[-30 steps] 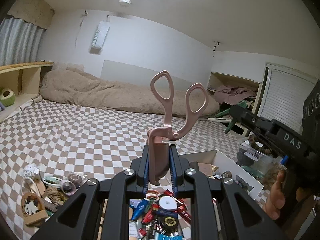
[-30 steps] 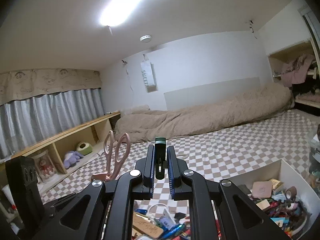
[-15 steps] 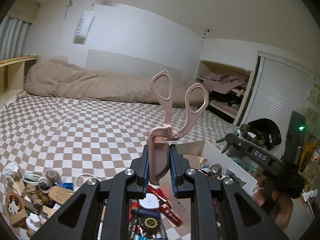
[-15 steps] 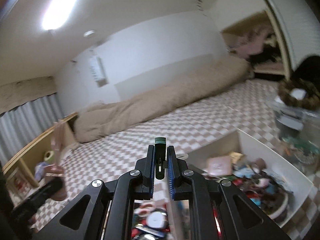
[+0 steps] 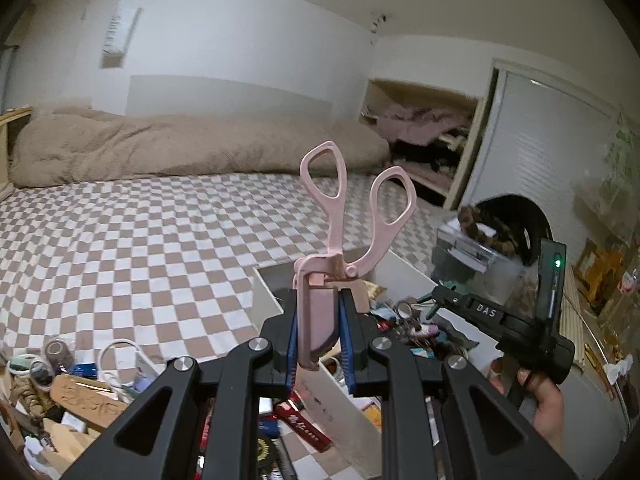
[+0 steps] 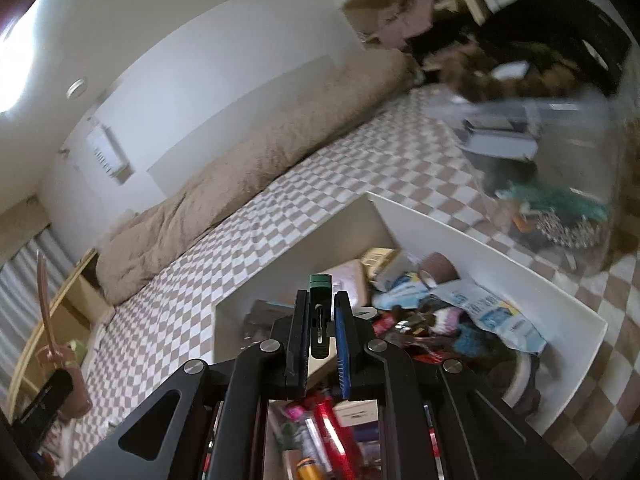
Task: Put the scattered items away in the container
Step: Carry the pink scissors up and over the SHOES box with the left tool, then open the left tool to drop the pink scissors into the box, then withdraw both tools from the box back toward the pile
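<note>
From the left wrist, the left tongs (image 5: 318, 330) are clamped on the sheathed blades of pink scissors (image 5: 332, 240), handles upright, above the near wall of the white container (image 5: 264, 292). Clutter (image 5: 72, 376) lies on the checkered bed (image 5: 140, 240) left of it.

From the right wrist, the right tongs (image 6: 320, 332) pinch a small green clip (image 6: 320, 312) over the container (image 6: 520, 280), crowded with packets, tape and oddments. A clear bin (image 6: 560, 184) stands just beyond.

Home bedroom, lived-in. Beyond the fingers was a beige duvet (image 5: 192, 148) bunched along the wall on a brown-and-white checkered bedspread (image 5: 140, 236). Far right of the fingertips sat an open closet nook (image 5: 424, 140) stuffed with clothes, beside a white slatted door (image 5: 540, 152). Ceiling light (image 6: 18, 60) and grey curtains (image 6: 24, 280) showed left of the fingers.
</note>
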